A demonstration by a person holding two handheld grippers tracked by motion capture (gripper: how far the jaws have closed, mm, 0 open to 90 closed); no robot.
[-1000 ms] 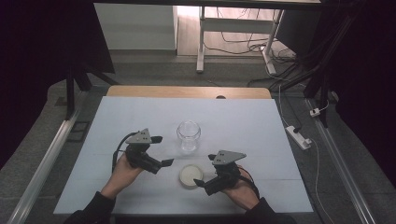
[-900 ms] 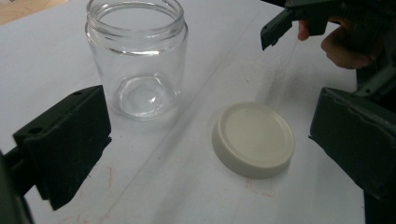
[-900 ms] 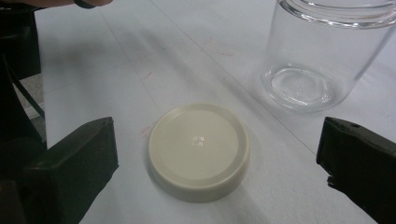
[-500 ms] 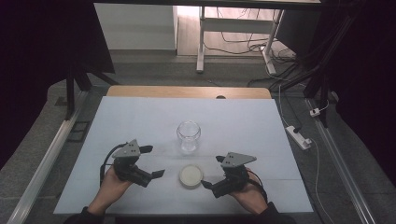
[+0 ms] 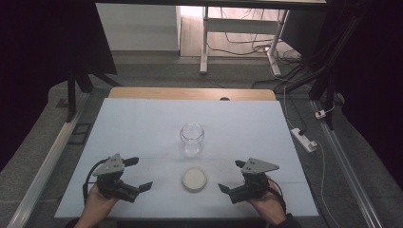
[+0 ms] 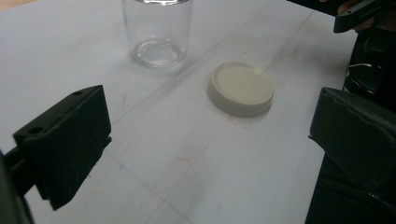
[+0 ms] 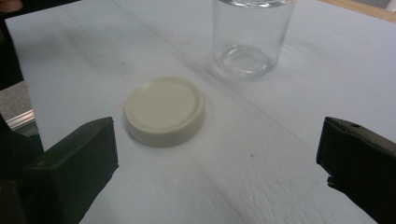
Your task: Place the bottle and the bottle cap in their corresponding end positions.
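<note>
A: Where does the lid (image 5: 194, 179) lie?

B: Flat on the white desk (image 5: 142, 123), towards the near edge, between the two grippers and apart from both; the glass jar (image 5: 192, 138) stands upright just behind it, mouth open, not touching it.

A: And the grippers?

B: The left gripper (image 5: 135, 175) sits near the front left corner of the desk, jaws spread wide with nothing between them; the right gripper (image 5: 232, 175) sits to the right of the lid, jaws likewise released and empty; a hand (image 5: 97, 204) comes in from the bottom edge behind the left one.

A: How much room is there around the lid?

B: Bare white surface on every side; in the left gripper view the lid (image 6: 241, 88) lies ahead between the jaws with the jar (image 6: 157, 32) farther off to its left; in the right gripper view the lid (image 7: 164, 111) is ahead and left of centre, the jar (image 7: 252, 35) beyond it to the right.

A: Anything in the way?

B: Only the jar, close behind the lid; the back half of the desk is open up to a wooden strip (image 5: 190, 93) along the far edge; a power strip (image 5: 303, 139) lies on the floor just off the right edge.
</note>
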